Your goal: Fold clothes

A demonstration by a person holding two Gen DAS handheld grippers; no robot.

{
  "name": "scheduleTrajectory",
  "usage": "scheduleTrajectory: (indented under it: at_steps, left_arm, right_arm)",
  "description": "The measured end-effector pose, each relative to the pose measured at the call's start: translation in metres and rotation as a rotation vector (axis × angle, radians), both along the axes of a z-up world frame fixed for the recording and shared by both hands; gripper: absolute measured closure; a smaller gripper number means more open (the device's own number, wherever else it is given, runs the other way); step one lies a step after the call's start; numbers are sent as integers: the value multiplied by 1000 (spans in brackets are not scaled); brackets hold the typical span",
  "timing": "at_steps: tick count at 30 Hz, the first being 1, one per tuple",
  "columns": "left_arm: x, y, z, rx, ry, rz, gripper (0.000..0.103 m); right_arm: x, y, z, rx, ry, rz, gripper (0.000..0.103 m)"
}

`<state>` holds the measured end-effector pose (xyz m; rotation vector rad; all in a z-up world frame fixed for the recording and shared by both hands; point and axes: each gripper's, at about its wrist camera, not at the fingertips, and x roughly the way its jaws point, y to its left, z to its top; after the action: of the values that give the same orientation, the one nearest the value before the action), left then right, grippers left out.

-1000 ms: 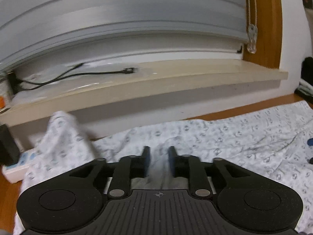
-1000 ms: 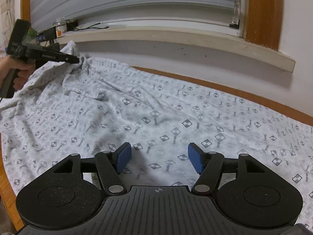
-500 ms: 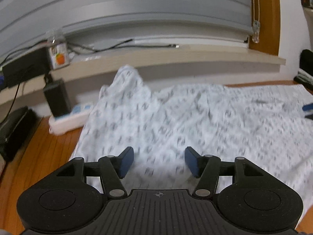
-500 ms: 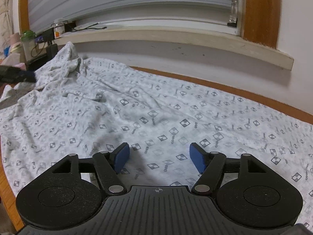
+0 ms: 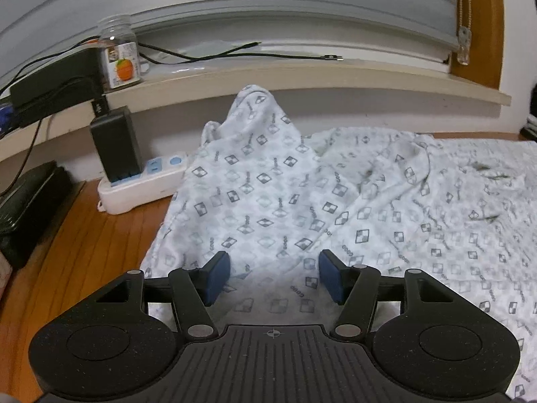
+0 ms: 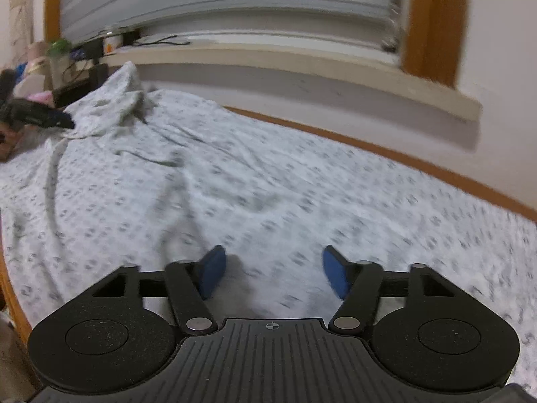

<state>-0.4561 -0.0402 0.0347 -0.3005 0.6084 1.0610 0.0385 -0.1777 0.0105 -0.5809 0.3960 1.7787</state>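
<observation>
A white garment [image 5: 268, 184] printed with small grey diamonds lies spread over the wooden table. One corner of it stands up in a peak [image 5: 255, 107] against the wall below the windowsill. My left gripper [image 5: 273, 263] hovers low over the garment's left part, open, with only flat cloth below its blue pads. In the right wrist view the same garment [image 6: 235, 174] fills the table, and the left gripper [image 6: 65, 121] shows at the far left beside the raised corner. My right gripper [image 6: 273, 260] is above the cloth; its jaws are closing with nothing pinched between them.
A white power strip [image 5: 141, 184] with a black adapter [image 5: 115, 147] sits by the wall, left of the garment. A clear bottle [image 5: 120, 57] and cables lie on the windowsill [image 5: 302, 77]. A black box [image 5: 30, 201] stands at the table's left. Bare wood [image 5: 84, 252] shows there.
The left gripper let go of the garment's corner, opened and drew back towards the near side; the corner stays propped against the wall. The right gripper's jaws narrowed a little.
</observation>
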Motion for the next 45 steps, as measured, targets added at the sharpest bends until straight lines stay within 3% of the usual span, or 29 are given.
scheduleTrajectory:
  at_steps: [4, 10, 14, 20, 25, 29, 35, 45]
  left_arm:
    - [3, 21, 6, -32, 37, -44, 43]
    - [12, 41, 13, -34, 103, -39, 44]
    - [-8, 24, 26, -21, 88, -9, 44]
    - [-72, -40, 43, -24, 69, 71, 43]
    - [-118, -97, 44, -49, 38, 140, 43]
    - [-133, -130, 46, -25, 4, 192, 44]
    - [-131, -165, 52, -1, -83, 186, 43]
    - [-91, -196, 39, -37, -142, 75, 41]
  right_arm:
    - [-56, 6, 11, 33, 24, 112, 51]
    - [-185, 24, 18, 37, 59, 383, 57]
    - [-261, 25, 20, 27, 67, 557, 57]
    - [-341, 20, 12, -4, 31, 754, 57]
    - [-364, 18, 7, -23, 14, 819, 59]
    - [-370, 30, 13, -36, 30, 831, 99]
    - [-361, 78, 33, -87, 171, 717, 99]
    - [-361, 101, 13, -110, 95, 598, 97]
